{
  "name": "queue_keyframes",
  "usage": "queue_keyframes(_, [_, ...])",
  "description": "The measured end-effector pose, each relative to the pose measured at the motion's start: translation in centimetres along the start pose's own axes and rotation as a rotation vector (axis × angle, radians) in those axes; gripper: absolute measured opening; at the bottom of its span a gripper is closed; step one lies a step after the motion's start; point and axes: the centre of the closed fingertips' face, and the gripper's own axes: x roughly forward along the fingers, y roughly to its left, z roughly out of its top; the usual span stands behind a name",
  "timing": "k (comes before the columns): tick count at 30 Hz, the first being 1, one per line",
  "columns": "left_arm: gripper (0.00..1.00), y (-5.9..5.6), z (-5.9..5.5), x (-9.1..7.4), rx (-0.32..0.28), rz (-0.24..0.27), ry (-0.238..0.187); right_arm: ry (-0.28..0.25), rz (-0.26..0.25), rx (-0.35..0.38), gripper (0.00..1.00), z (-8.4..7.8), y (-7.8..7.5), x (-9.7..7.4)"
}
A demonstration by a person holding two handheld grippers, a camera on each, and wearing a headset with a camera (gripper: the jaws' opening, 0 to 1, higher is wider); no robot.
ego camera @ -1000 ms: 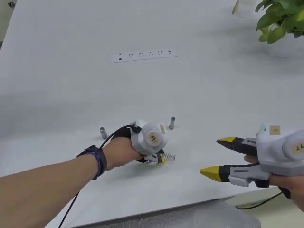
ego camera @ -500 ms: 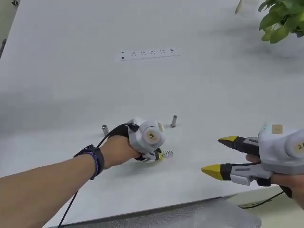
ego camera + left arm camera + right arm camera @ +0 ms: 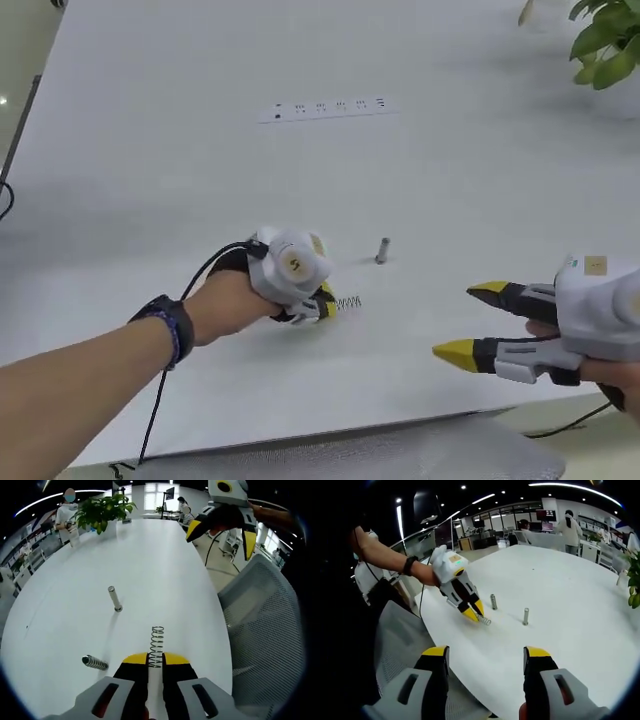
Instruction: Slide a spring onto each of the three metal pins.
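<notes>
Thin coiled metal spring (image 3: 157, 644) is pinched at its near end between the yellow-tipped fingers of the left gripper (image 3: 156, 659), and the rest of it sticks out forward, low over the white worktop (image 3: 450, 170). I cannot tell if its far end touches the surface. In the head view the spring (image 3: 347, 302) points to the right, toward the right gripper (image 3: 455, 322). A bare, short grey metal pin (image 3: 114, 599) stands upright ahead of the spring and a little to its left, apart from it. A second grey pin with coils already around it (image 3: 95, 663) stands near the left finger.

The right gripper (image 3: 487, 652) hovers at the near edge of the worktop with its fingers spread wide and nothing between them. From its view I see the left gripper (image 3: 471, 613) with the spring (image 3: 484, 620), and beyond it the coiled pin (image 3: 493, 601) and the bare pin (image 3: 525, 616).

A white power strip (image 3: 328, 108) lies far back on the worktop.
</notes>
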Motion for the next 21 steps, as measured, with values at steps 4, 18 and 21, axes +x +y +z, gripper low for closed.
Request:
queue_keyframes(4, [0.02,0.1,-0.1,-1.3,0.0,0.018,-0.013,-0.002,0.009,-0.003,0.59,0.1,0.2,0.3])
queue_keyframes(18, [0.02,-1.0,0.1,-4.8,0.002,0.064,-0.065,-0.008,0.048,-0.021,0.54,0.5,1.1,1.2])
queue_keyframes(21, [0.02,-1.2,0.3,-5.4,0.006,0.074,-0.078,-0.015,0.06,-0.024,0.52,0.8,1.3,1.4])
